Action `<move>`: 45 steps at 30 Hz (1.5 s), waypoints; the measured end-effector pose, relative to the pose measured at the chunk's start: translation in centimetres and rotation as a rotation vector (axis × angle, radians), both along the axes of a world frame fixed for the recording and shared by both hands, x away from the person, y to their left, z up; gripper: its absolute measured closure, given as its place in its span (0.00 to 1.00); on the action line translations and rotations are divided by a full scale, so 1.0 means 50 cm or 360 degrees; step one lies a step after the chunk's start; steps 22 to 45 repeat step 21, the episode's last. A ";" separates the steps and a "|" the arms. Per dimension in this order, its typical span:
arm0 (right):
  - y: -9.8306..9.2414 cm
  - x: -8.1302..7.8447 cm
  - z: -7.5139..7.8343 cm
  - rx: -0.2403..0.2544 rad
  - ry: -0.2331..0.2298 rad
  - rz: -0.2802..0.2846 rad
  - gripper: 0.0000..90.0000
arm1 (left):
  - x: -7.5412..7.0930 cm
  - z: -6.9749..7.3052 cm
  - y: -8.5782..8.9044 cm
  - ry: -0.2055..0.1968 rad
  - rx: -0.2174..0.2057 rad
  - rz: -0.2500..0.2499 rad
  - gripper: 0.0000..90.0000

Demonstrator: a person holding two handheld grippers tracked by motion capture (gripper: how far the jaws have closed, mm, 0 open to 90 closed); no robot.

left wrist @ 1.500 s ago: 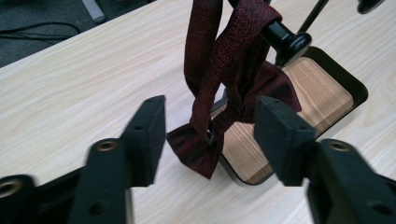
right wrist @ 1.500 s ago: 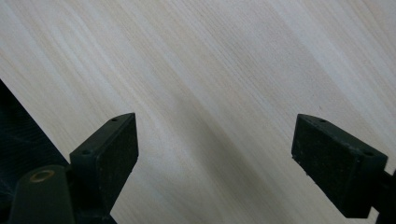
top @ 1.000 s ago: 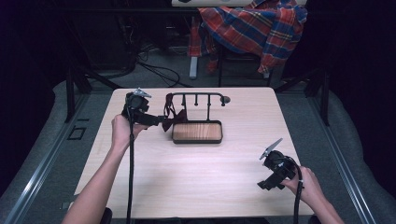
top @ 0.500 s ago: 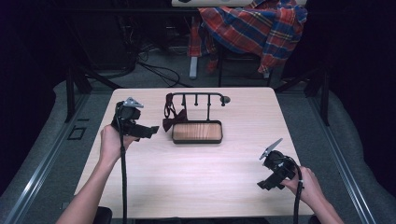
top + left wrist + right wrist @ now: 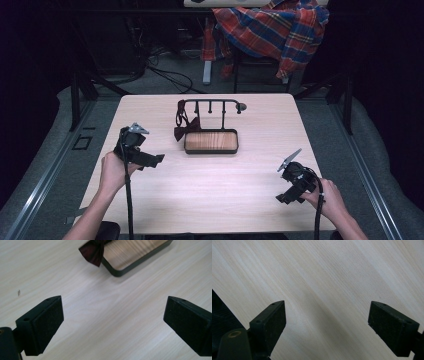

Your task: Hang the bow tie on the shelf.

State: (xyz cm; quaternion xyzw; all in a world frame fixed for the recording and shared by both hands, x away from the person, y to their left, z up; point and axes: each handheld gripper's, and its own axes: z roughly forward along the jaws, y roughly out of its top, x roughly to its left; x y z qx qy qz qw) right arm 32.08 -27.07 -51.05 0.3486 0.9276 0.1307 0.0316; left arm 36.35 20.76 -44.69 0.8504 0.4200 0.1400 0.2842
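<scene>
On the pale wooden table [image 5: 210, 200] in the high view stand one dark-rimmed tray [image 5: 211, 141] with a wooden floor and one black rack [image 5: 210, 103] with small pegs behind it, both toward the far middle. One dark red bow tie [image 5: 186, 128] hangs from the rack's left end, touching the tray's left far corner. Two grippers are held above the table: the left gripper [image 5: 155, 160] near the left edge, well apart from the tray, and the right gripper [image 5: 283, 196] close to the near right corner. Bare tabletop lies between them and along the near edge. One plaid shirt [image 5: 272, 30] is draped over a chair beyond the far edge.

Seen along the left gripper [image 5: 112, 315], its jaws stand wide with nothing between them, over bare wood; one tray corner [image 5: 130, 255] and the bow tie [image 5: 92, 251] sit ahead.

Seen along the right gripper [image 5: 325, 322], the jaws are likewise spread wide and empty, with the table's edge at the left.
</scene>
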 end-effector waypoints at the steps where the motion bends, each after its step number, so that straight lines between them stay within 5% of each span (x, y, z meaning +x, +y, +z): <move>1: 0.000 0.000 0.000 0.0000 0.0000 0.0000 0.16 | 0.000 0.000 0.000 0.0000 0.0000 0.0000 0.02; 7: 0.004 0.000 -0.003 -0.0019 -0.0004 0.0019 0.16 | -0.015 -0.033 0.004 0.0056 0.0044 -0.0041 0.00; 13: -0.001 0.002 -0.004 -0.0023 -0.0002 0.0024 0.16 | -0.012 -0.065 0.011 0.0088 -0.0006 -0.0055 0.00; 20: -0.004 0.003 -0.005 -0.0007 -0.0004 0.0015 0.16 | -0.018 -0.067 0.011 0.0079 -0.0073 -0.0069 0.00; 45: -0.004 0.003 -0.005 -0.0007 -0.0004 0.0015 0.16 | -0.018 -0.067 0.011 0.0079 -0.0073 -0.0069 0.00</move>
